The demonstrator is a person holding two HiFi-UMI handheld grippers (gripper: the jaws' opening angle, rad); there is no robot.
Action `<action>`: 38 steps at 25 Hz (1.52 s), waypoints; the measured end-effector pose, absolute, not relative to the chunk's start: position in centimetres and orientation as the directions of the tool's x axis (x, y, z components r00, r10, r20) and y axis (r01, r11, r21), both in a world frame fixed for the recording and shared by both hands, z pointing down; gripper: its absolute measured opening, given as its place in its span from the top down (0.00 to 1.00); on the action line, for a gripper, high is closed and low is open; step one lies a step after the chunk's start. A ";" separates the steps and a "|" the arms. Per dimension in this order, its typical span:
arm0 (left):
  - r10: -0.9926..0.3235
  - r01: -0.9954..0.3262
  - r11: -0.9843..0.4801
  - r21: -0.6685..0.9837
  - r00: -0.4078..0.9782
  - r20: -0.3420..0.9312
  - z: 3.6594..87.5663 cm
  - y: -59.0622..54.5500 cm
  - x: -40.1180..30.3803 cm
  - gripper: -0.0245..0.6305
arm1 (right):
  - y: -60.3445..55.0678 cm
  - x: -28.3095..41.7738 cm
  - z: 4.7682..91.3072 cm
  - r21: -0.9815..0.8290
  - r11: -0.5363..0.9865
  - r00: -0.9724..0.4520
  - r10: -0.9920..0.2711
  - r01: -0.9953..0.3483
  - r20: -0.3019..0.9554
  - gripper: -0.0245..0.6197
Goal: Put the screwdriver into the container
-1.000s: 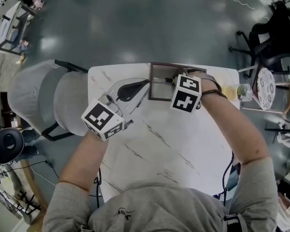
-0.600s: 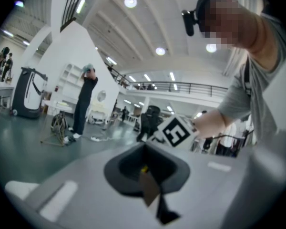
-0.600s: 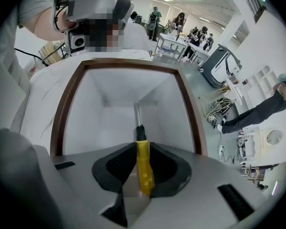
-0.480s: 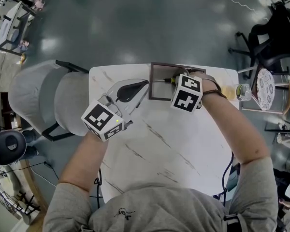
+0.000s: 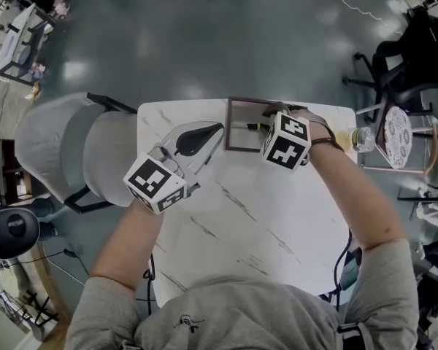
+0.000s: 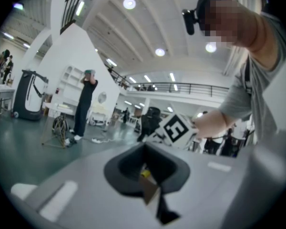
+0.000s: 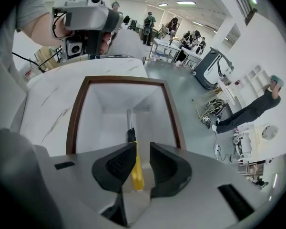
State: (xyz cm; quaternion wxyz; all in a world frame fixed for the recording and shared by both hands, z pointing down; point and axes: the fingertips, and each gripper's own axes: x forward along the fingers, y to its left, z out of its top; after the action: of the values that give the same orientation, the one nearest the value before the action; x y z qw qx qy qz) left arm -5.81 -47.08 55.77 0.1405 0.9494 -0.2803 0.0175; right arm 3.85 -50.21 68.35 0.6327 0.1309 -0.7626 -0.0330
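Observation:
A screwdriver [image 5: 250, 125] with a yellow handle and a steel shaft lies inside the brown-rimmed white container [image 5: 228, 126] at the far edge of the marble table [image 5: 263, 217]. In the right gripper view the yellow handle [image 7: 133, 168] rests against the left pad, with a gap to the right pad; the shaft points into the container [image 7: 76, 113]. My right gripper [image 7: 143, 149] is open over the container's near rim, under its marker cube [image 5: 285, 141]. My left gripper [image 5: 217, 128] is shut and empty, its tip just left of the container; its own view [image 6: 144, 149] shows the jaws together.
A grey chair [image 5: 66, 144] stands against the table's left side. A water bottle [image 5: 361, 138] and a round patterned stool [image 5: 398, 133] sit off the right edge, with a black office chair [image 5: 416, 49] beyond. The table's near half is bare marble.
My right gripper has drawn back a little to the right, and more of the screwdriver shows in the container. The left gripper has hardly moved.

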 end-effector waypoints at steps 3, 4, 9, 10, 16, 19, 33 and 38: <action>-0.529 -0.539 -0.804 0.254 0.841 0.110 55.2 -46.7 -6.0 0.96 | -50.1 3.9 67.5 0.224 0.961 -0.172 -0.251 -0.165 0.953 0.84; -0.530 -0.539 -0.804 0.252 0.841 0.109 54.9 -46.6 -6.1 0.96 | -50.0 3.9 67.2 0.226 0.959 -0.175 -0.255 -0.169 0.951 0.84; -0.537 -0.544 -0.804 0.239 0.838 0.101 53.5 -46.0 -6.5 0.96 | -49.6 4.0 65.3 0.239 0.948 -0.205 -0.282 -0.210 0.937 0.84; -0.538 -0.545 -0.805 0.236 0.837 0.099 53.1 -45.8 -6.7 0.96 | -49.5 4.0 64.8 0.243 0.945 -0.210 -0.289 -0.218 0.934 0.84; -0.543 -0.548 -0.807 0.221 0.835 0.090 51.2 -44.5 -7.4 0.96 | -48.4 4.6 62.7 0.267 0.928 -0.226 -0.328 -0.261 0.917 0.84; -0.543 -0.548 -0.808 0.216 0.835 0.086 50.1 -43.5 -7.8 0.96 | -47.6 5.0 61.7 0.271 0.921 -0.226 -0.338 -0.281 0.914 0.84; -0.546 -0.545 -0.822 0.164 0.836 0.042 43.9 -37.4 -11.7 0.96 | -41.9 4.5 55.9 0.320 0.870 -0.233 -0.423 -0.375 0.876 0.84; -0.533 -0.531 -0.834 0.153 0.846 0.027 41.4 -34.4 -13.3 0.96 | -39.1 4.0 53.4 0.330 0.847 -0.231 -0.450 -0.418 0.863 0.84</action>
State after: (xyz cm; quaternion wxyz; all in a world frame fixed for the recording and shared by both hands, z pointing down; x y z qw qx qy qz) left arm -13.27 -34.41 41.37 0.0777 0.9575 -0.2778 -0.0083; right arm 3.95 -39.14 53.44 0.5551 0.2766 -0.7843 -0.0147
